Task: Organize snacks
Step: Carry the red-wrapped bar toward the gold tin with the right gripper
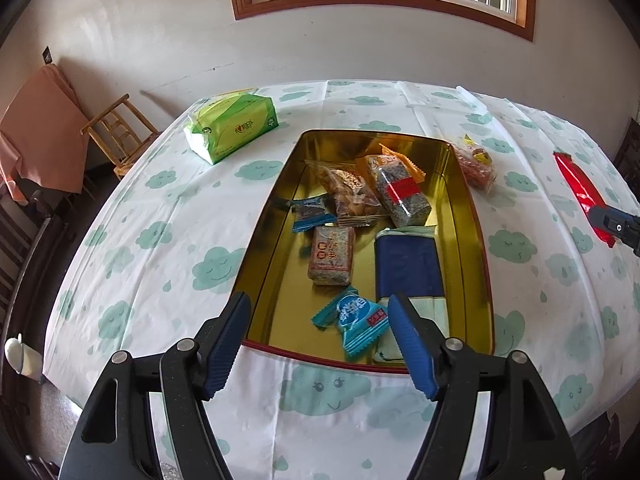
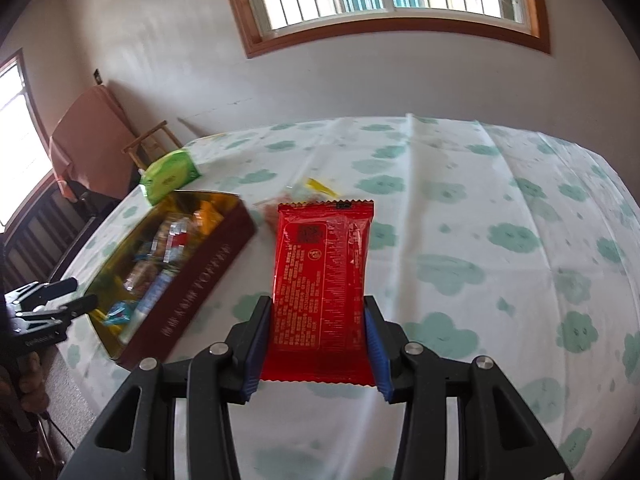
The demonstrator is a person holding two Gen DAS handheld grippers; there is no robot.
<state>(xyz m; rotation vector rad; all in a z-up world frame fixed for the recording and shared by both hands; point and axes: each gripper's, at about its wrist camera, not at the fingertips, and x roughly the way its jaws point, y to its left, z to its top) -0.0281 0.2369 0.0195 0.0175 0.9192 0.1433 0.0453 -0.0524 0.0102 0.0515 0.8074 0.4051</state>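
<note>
Right tool [image 2: 318, 344] is pinching red packet [image 2: 322, 280] above tabletop [image 2: 480, 208]; left tool [image 1: 320, 336] is hanging spread over tin [image 1: 476, 240].

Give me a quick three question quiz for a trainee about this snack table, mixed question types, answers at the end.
1. True or false: the right claw grips a red packet.
2. Where does the light blue candy lie? A) on the tablecloth B) in the gold tin C) on the chair
3. What green item sits beyond the tin?

Key: 1 true; 2 B; 3 the tissue pack.
</note>
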